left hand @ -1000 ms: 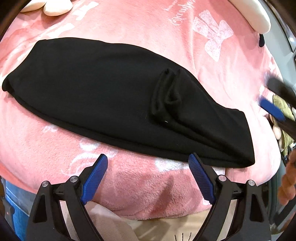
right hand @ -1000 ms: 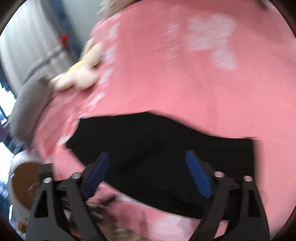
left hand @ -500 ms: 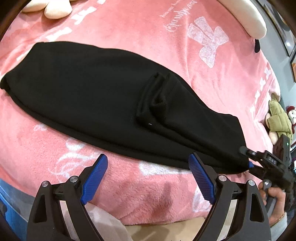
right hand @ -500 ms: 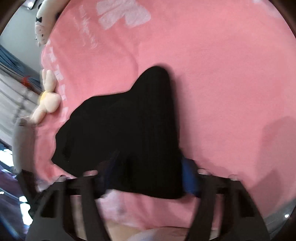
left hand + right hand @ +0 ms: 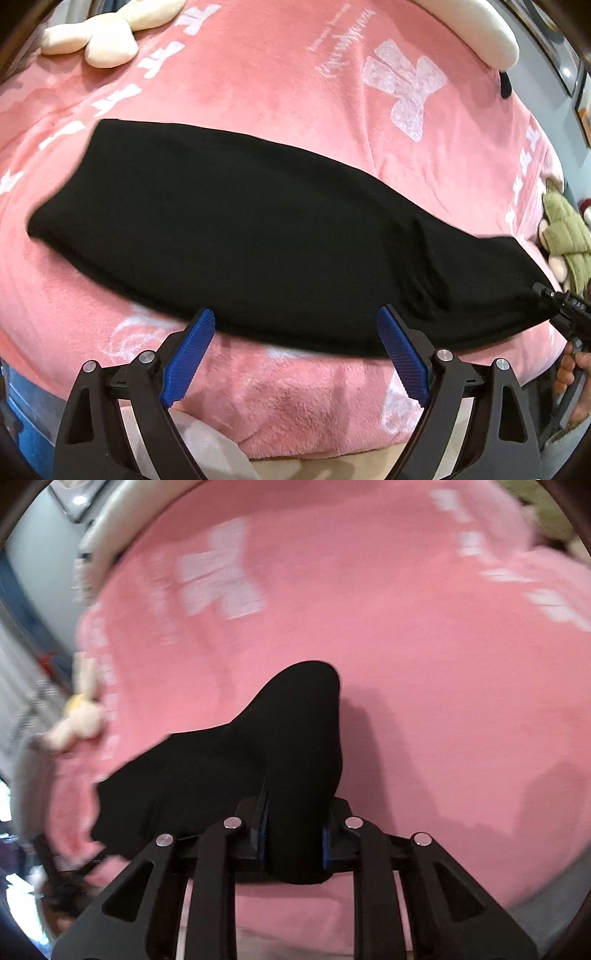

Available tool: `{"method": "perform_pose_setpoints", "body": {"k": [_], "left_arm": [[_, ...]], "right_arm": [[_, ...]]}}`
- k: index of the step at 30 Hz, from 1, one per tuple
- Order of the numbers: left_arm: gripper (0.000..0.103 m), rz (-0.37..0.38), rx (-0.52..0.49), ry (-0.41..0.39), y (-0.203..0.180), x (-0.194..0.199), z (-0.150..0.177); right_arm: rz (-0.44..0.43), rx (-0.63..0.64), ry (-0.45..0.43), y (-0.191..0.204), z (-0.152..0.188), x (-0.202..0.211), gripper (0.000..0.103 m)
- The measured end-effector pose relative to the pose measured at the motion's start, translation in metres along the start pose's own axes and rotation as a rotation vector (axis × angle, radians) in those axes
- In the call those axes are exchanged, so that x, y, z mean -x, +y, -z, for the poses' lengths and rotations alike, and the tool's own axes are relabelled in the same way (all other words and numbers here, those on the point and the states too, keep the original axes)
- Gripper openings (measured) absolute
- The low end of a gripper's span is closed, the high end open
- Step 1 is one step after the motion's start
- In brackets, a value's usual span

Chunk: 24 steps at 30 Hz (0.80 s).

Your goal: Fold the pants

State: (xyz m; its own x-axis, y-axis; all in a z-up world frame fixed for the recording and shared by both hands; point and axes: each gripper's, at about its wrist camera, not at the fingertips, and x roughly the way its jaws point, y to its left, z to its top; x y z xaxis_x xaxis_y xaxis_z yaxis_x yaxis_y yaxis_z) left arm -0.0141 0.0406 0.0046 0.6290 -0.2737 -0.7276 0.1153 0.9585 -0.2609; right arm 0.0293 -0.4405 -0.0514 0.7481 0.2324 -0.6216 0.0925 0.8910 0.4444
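Note:
Black pants (image 5: 240,229) lie folded lengthwise across a pink blanket (image 5: 280,85). My left gripper (image 5: 295,314) hovers open over their near edge, with nothing between its blue pads (image 5: 188,354). At the far right of the left wrist view my right gripper (image 5: 554,306) has the pants' right end. In the right wrist view its jaws are closing, and the pads press a bunched end of the pants (image 5: 221,768) between them at the right gripper (image 5: 293,823). That end rises from the blanket in a peak.
A cream plush toy (image 5: 99,40) lies at the back left and a white pillow (image 5: 487,33) at the back right. A plush in an olive jacket (image 5: 561,229) sits by the bed's right edge. A person's hand (image 5: 576,369) holds the right gripper. The blanket's front edge drops off just under my left gripper.
My right gripper swept in to the pants' right end and closed on it. The bunched fold in the middle of the pants has been pulled flatter and to the right. My left gripper edged closer.

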Motion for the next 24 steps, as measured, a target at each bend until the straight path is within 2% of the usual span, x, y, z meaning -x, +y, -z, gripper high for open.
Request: {"method": "perform_pose_setpoints", "body": {"k": [2,4,6,7,8,9,11,12,14,16,18,20,24], "left_arm": [[0.087,-0.012,-0.035,0.011,-0.008,-0.004,0.002],[0.087,-0.034,-0.075,0.007,-0.015,-0.006,0.004],[0.087,-0.044,-0.102,0.003,-0.019,-0.007,0.006],[0.087,-0.049,-0.109,0.003,-0.02,-0.008,0.007],[0.087,-0.05,-0.111,0.001,-0.02,-0.008,0.007],[0.087,-0.043,-0.109,-0.002,-0.019,-0.007,0.008],[0.087,-0.038,-0.1,-0.001,-0.018,-0.008,0.006],[0.087,-0.035,-0.094,0.004,-0.017,-0.009,0.006],[0.087,-0.035,-0.079,0.015,-0.016,-0.01,0.005],[0.087,-0.034,-0.065,0.025,-0.013,-0.009,0.006],[0.087,-0.03,-0.059,0.038,-0.011,-0.009,0.006],[0.087,-0.021,-0.059,0.037,-0.009,-0.009,0.005],[0.087,0.003,-0.038,0.037,-0.006,-0.009,0.005]], "right_arm": [[0.054,0.003,0.086,-0.025,0.012,-0.015,0.042],[0.096,0.004,0.033,-0.023,0.016,0.0,0.047],[0.225,0.11,-0.079,0.011,0.015,0.028,0.05],[0.22,0.158,-0.111,0.028,0.014,0.036,0.051],[0.17,0.197,-0.115,0.045,0.015,0.039,0.051],[0.07,0.244,-0.068,0.074,0.016,0.033,0.051],[-0.026,0.305,0.018,0.115,0.024,0.014,0.051],[-0.104,0.351,0.094,0.142,0.033,-0.006,0.05],[-0.133,0.418,0.159,0.172,0.044,-0.033,0.049],[-0.075,0.53,0.207,0.197,0.056,-0.063,0.049],[-0.042,0.561,0.279,0.206,0.062,-0.095,0.042],[-0.039,0.558,0.34,0.208,0.074,-0.106,0.01],[-0.115,0.537,0.285,0.226,0.06,-0.076,0.008]]}}
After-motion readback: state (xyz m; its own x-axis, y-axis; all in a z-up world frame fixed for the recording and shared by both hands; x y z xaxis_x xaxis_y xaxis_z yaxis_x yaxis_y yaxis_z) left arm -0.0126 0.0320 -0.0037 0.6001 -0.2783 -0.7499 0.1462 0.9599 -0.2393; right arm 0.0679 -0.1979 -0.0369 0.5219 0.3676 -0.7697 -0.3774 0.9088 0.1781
